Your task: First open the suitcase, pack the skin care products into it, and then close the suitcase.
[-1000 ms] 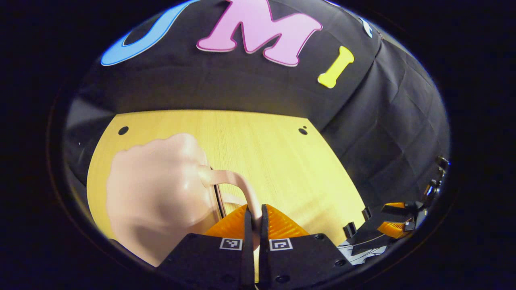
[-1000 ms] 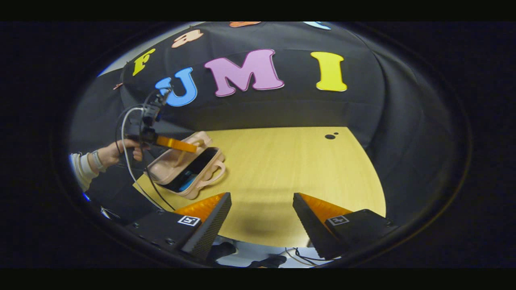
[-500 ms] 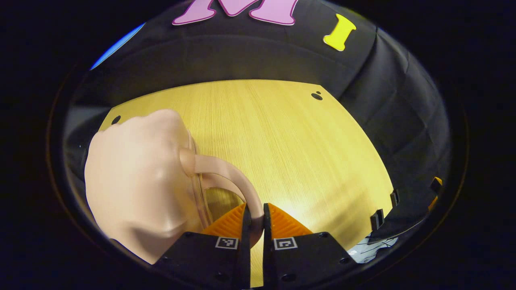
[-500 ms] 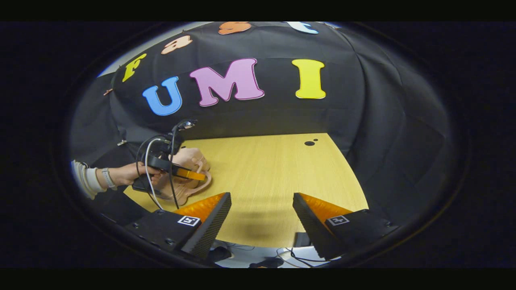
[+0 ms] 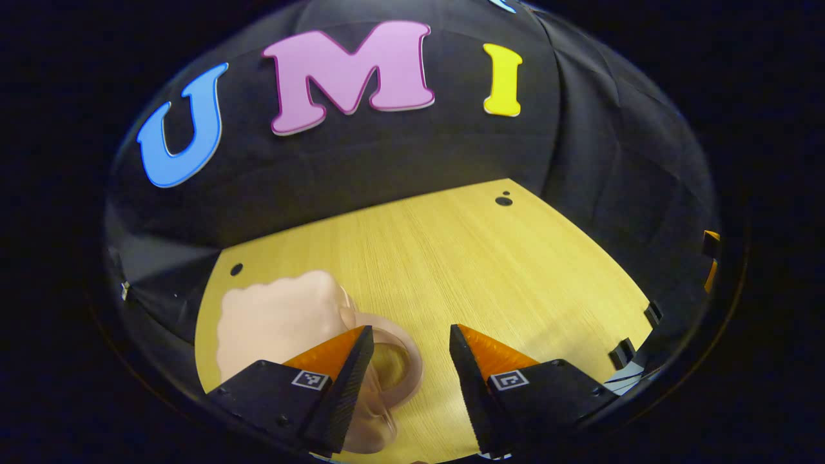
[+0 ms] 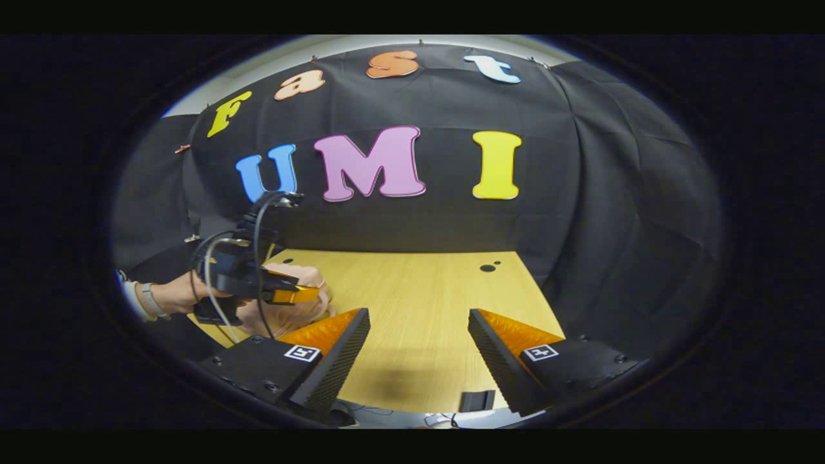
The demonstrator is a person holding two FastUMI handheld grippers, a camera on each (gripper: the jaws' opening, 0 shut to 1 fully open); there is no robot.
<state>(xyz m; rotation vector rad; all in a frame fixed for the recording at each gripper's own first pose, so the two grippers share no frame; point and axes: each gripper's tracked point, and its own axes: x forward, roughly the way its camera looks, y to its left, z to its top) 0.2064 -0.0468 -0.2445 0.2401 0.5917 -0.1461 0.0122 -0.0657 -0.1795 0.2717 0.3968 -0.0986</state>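
Note:
A pale pink suitcase (image 5: 277,316) lies shut and flat on the wooden table (image 5: 490,264), its looped handle (image 5: 405,361) pointing toward me. My left gripper (image 5: 410,332) hovers open just above that handle, its left finger (image 5: 335,351) over the case's edge, with nothing between the fingers. From the right gripper view, the left gripper (image 6: 293,295) is held by a hand (image 6: 174,298) over the suitcase (image 6: 290,317), which it partly hides. My right gripper (image 6: 419,314) stands open and empty above the table's (image 6: 412,290) front part, well right of the case. No skin care products are visible.
Black cloth walls close the table at the back and right. Small round holes (image 5: 503,201) (image 5: 236,269) (image 6: 488,267) sit near the far corners. Black clips (image 5: 622,353) mark the right edge. Cables (image 6: 258,258) trail from the left gripper.
The lid came down and the suitcase now lies shut. My left gripper let go of the handle, opened and drew back. The right gripper tilted upward.

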